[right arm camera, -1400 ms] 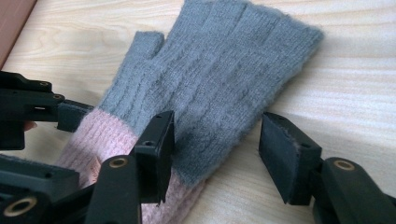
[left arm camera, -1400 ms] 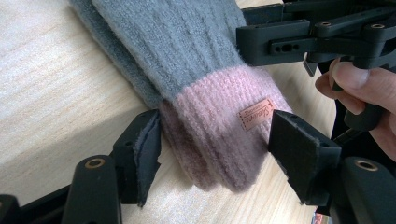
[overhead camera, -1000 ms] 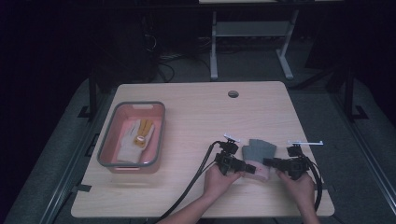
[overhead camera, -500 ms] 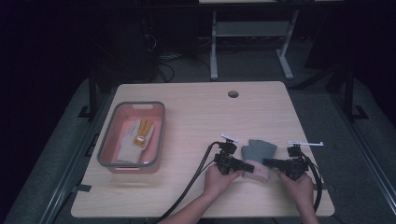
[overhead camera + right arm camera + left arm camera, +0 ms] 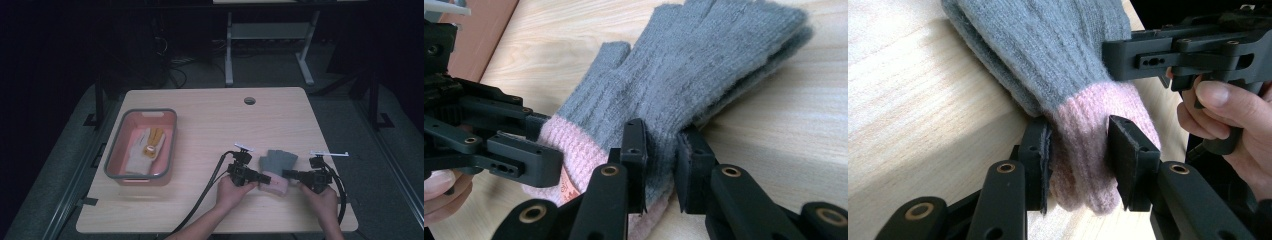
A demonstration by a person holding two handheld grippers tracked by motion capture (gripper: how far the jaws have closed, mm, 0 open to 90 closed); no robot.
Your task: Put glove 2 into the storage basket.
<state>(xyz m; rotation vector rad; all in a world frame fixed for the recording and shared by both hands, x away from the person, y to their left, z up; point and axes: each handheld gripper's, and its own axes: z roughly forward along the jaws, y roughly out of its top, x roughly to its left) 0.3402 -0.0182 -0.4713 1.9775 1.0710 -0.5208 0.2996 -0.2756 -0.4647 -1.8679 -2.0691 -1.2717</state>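
Both sets of jaws have just been closing since the earlier frames; hands haven't shifted, glove hasn't moved on the table.

Left to right:
- Tray at 9 o'clock on the table, pink with grey rim, holds a light glove with yellow patches. Not involved.
- Left gripper: pads clamped on the pink cuff of the grey glove, one pad each side, knit squeezed between.
- Glove lies flat at 5 o'clock on the table, fingers pointing to 12, cuff toward the person.
- Right gripper: pads pinched on the grey edge just above the cuff, from the 3 o'clock side.

Doing it well, my read: looks like a two-point grab before a lift. Confirm each pinch has all knit layers, not only the top one. Lift both hands together and level; knit stretches, so don't pull apart.

Surface: light wood table, cable hole at 12 o'clock. Room dark, metal desk frame behind, grey floor.
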